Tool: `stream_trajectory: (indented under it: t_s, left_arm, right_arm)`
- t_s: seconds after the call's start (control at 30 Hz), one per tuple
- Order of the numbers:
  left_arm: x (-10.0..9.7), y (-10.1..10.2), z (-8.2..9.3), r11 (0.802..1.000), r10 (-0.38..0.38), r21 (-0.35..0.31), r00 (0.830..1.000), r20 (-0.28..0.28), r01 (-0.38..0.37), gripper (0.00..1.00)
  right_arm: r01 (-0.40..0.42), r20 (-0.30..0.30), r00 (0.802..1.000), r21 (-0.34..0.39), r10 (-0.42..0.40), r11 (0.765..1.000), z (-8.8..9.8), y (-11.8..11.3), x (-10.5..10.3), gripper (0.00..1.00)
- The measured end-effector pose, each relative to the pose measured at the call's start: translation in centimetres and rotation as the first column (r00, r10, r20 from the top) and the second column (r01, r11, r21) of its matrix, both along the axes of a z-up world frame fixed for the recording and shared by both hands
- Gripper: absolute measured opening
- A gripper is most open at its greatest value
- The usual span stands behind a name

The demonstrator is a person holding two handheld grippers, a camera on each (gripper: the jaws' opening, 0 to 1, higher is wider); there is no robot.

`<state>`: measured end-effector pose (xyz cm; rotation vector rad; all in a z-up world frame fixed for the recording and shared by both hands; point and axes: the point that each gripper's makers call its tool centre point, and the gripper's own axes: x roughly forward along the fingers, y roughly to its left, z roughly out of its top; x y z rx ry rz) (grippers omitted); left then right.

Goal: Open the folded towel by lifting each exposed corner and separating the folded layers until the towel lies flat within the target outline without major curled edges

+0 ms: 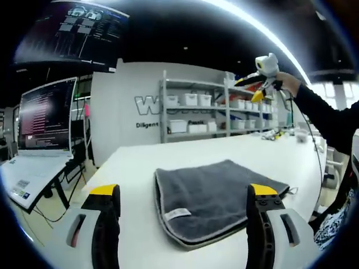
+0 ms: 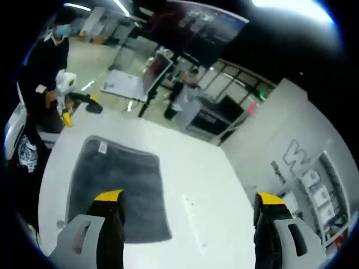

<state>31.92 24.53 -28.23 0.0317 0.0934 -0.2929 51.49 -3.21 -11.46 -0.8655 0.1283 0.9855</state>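
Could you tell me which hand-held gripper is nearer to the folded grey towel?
Left. The left hand-held gripper sits low, jaws open, astride the grey towel; the right hand-held gripper is raised high above the table.

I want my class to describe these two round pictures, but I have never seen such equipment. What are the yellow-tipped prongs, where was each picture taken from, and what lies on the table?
No robot here: a person holds a two-jaw tool in each hand, each carrying a fisheye camera looking along its jaws. In the left gripper view the left tool stands open, low before a folded dark grey cloth towel on a white table; the right tool is raised in the person's hand. The right gripper view looks down from above: the right tool is open over the towel, and the left tool appears by the person. Nothing is held.
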Motion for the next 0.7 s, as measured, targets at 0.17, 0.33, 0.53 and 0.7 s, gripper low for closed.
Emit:
stream_trajectory:
  t_s: [0.17, 0.33, 0.53, 0.7]
  left_arm:
    - [0.3, 0.1, -1.0, 1.000, -0.002, 0.002, 0.999, -0.033, 0.002, 0.87]
    - [-0.1, -0.7, -1.7, 1.000, -0.022, -0.009, 0.998, -0.059, 0.021, 0.85]
    - [-0.4, -2.5, -3.4, 0.997, -0.062, -0.045, 0.993, -0.102, 0.058, 0.85]
    - [-1.5, -4.5, -5.4, 0.952, -0.118, -0.299, 0.978, -0.173, 0.062, 0.83]
  right_arm:
    - [-0.027, -0.005, 1.000, -0.026, 0.027, 0.999, -0.2, 1.3, 1.5, 0.94]
    - [-0.043, -0.010, 0.999, -0.054, 0.042, 0.998, -1.1, 2.6, 2.4, 0.94]
    - [-0.086, 0.003, 0.996, -0.088, 0.086, 0.992, -1.3, 4.7, 3.1, 0.93]
    - [-0.111, 0.015, 0.993, -0.121, 0.114, 0.986, -0.8, 6.1, 3.6, 0.93]
